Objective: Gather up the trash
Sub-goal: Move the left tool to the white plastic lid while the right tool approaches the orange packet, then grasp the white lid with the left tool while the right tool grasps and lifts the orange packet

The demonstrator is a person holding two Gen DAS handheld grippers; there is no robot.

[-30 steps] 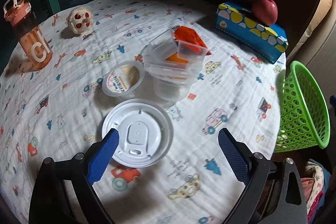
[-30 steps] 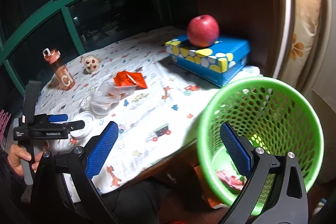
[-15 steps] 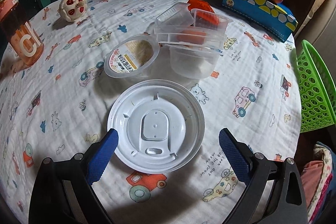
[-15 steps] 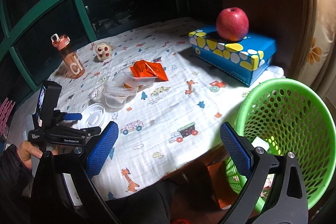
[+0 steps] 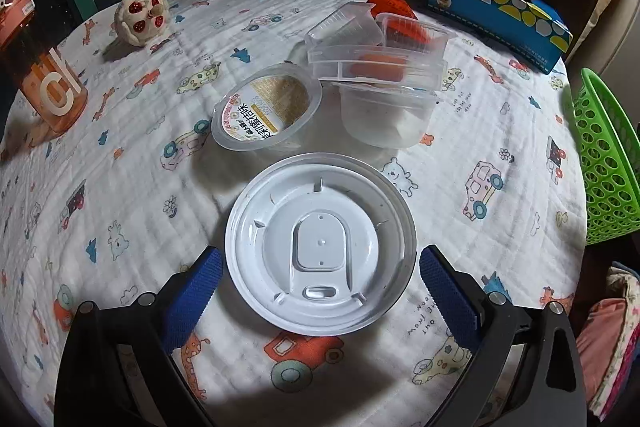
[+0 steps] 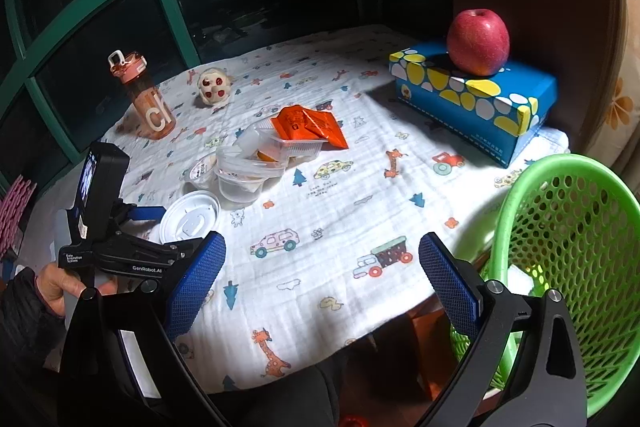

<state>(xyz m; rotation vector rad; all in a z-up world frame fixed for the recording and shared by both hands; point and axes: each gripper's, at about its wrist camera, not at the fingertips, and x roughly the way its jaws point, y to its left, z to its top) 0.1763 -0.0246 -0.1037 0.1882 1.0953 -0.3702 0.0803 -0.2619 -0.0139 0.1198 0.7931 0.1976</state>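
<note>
A round white plastic lid (image 5: 320,243) lies flat on the patterned tablecloth, and my left gripper (image 5: 320,287) is open with one blue pad on each side of its near half, apart from it. Behind the lid sit a small labelled clear cup (image 5: 266,113), a stack of clear plastic containers (image 5: 384,75) and an orange wrapper (image 6: 308,127). My right gripper (image 6: 322,281) is open and empty over the table's near edge. The green mesh basket (image 6: 568,247) stands to its right, below table height. The white lid (image 6: 190,217) also shows in the right wrist view beside the left gripper (image 6: 160,227).
An orange drink bottle (image 6: 146,99) and a small round toy (image 6: 214,87) stand at the far left. A blue spotted box (image 6: 476,99) with a red apple (image 6: 478,43) on it sits at the far right. A hand (image 6: 56,287) holds the left tool.
My left gripper has moved forward and down, so the white lid now lies between its open pads. The right gripper has drawn back from the basket toward the table.
</note>
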